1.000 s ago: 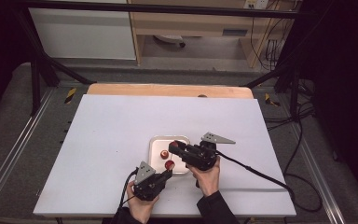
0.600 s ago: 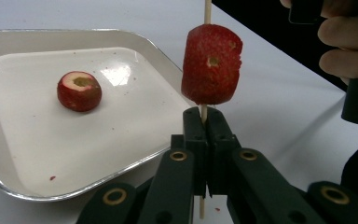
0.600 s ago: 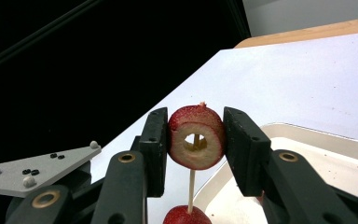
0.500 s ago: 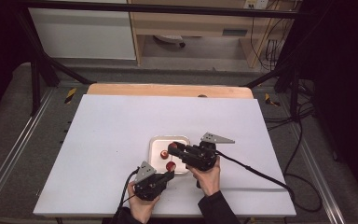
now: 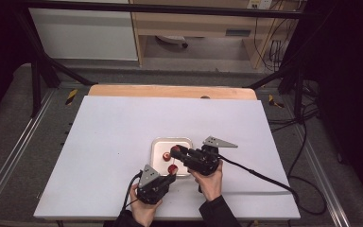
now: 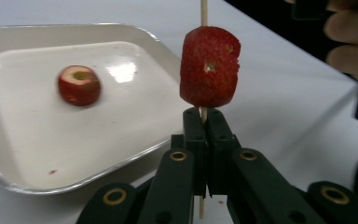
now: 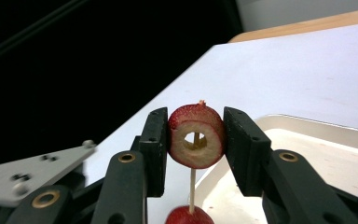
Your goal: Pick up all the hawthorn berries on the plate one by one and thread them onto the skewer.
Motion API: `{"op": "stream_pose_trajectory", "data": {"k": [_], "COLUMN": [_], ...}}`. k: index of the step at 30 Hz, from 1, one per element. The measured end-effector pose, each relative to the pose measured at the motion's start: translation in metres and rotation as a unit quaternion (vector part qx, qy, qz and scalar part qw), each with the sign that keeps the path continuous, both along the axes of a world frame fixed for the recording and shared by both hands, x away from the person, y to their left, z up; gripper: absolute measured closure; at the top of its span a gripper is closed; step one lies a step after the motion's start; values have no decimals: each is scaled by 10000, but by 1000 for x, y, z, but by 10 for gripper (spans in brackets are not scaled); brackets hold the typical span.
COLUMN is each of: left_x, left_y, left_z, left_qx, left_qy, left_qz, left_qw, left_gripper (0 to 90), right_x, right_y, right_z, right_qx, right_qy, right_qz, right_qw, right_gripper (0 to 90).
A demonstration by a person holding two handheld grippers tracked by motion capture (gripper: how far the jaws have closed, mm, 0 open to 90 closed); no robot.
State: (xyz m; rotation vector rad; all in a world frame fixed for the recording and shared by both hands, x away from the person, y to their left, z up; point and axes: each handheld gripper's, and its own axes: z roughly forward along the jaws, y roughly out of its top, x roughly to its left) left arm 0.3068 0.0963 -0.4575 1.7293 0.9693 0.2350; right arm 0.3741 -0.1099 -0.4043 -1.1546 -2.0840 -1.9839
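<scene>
Left to right across the white table (image 5: 99, 142).

Left tool (image 5: 170, 176) — at about 6 o'clock of the table's near edge, held in the person's left hand (image 5: 144, 208). Its jaws are clenched on a thin wooden skewer (image 6: 203, 9), gripped low so the stick stands upright. One red cored fruit piece (image 6: 209, 66) already sits on the skewer, just above the jaw tips. Judgement: the low grip leaves the upper shaft free for loading and keeps the point steady as a target.

White tray (image 5: 157, 144) — middle of the table, at 12 o'clock from the left tool. One more cored fruit (image 6: 79, 85) lies loose on it, hollow side up, well apart from the skewer. Probably the stock still to be threaded.

Right tool (image 5: 176, 151) — over the tray's right half, at about 1 o'clock from the left tool, held in the right hand (image 5: 210, 182). It is grasping a second cored fruit (image 7: 196, 136) by its sides, pads pressed on the skin. In the right gripper view the skewer runs up into the hollow and its tip shows at the top of the fruit. Judgement: the side grip keeps the bored hole unobstructed and lined up with the stick, so the piece can slide down — threading looks mid-way, the piece not yet seated against the first.
</scene>
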Motion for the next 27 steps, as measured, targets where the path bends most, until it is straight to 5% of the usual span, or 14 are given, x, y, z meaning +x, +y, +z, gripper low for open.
{"op": "stream_pose_trajectory", "data": {"k": [6, 11, 15, 19, 27], "left_x": [0, -2, -3, -3, 1], "left_y": [5, 2, 0, -3, 5], "left_z": [5, 5, 4, 4, 3], "left_qx": [-169, 174, 511, 700, 64], "left_qy": [-68, -178, -220, -227, -64], "left_qz": [-39, 306, 668, 714, 65], "left_qw": [9998, 9992, 9962, 9947, 9999], "left_gripper": [891, 891, 891, 891, 891], "right_x": [4, -1, -6, -11, -7], "right_y": [-7, -5, -1, 4, 2], "right_z": [6, 4, 0, -1, 6], "right_qx": [187, 71, -61, -252, -132], "right_qy": [-147, -88, -41, -48, -132], "right_qz": [373, -52, -424, -740, -44], "right_qw": [9990, 9999, 9991, 9969, 9998], "right_gripper": [625, 626, 626, 626, 626]}}
